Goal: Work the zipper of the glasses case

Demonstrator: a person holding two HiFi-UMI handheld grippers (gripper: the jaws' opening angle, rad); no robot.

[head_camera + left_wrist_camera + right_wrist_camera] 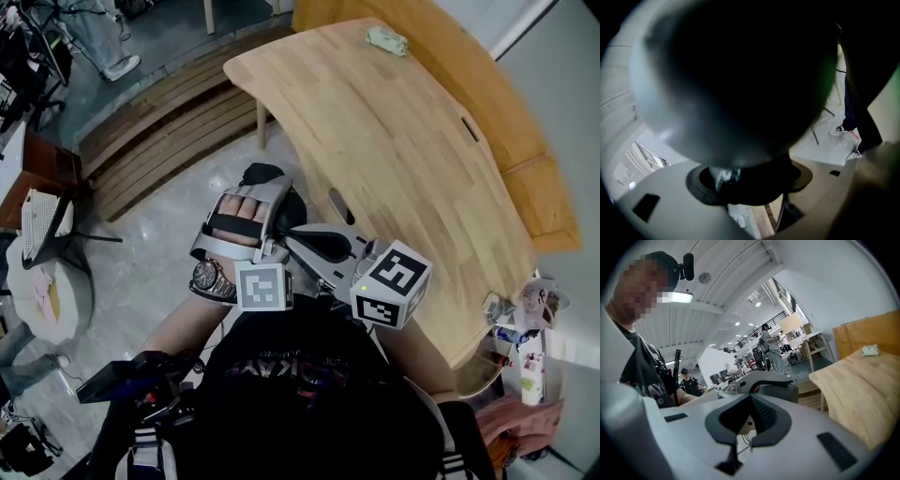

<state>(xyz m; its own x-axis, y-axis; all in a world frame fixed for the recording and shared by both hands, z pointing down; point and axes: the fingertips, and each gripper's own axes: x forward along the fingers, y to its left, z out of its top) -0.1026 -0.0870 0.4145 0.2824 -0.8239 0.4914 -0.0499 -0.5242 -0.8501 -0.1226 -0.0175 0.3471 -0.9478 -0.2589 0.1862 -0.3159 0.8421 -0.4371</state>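
Note:
In the head view both grippers are held close to the person's chest, over the floor beside the table. The black glasses case [267, 174] sits at the tip of my left gripper [276, 193], whose jaws stand wide and clamp it. In the left gripper view the case [740, 79] is a dark rounded mass that fills most of the picture above the left gripper [754, 187]. My right gripper [292, 234] points at the case from the right. Its jaws [750, 401] are shut, and I see nothing between the pads. The case's zipper is hidden in every view.
A curved wooden table [403, 141] spans the right side, with a small pale green object [386, 39] at its far end. Bottles and clutter [525, 328] stand at its near right corner. Wooden slats [178, 122] and a chair [47, 225] are at the left. People stand in the background [768, 348].

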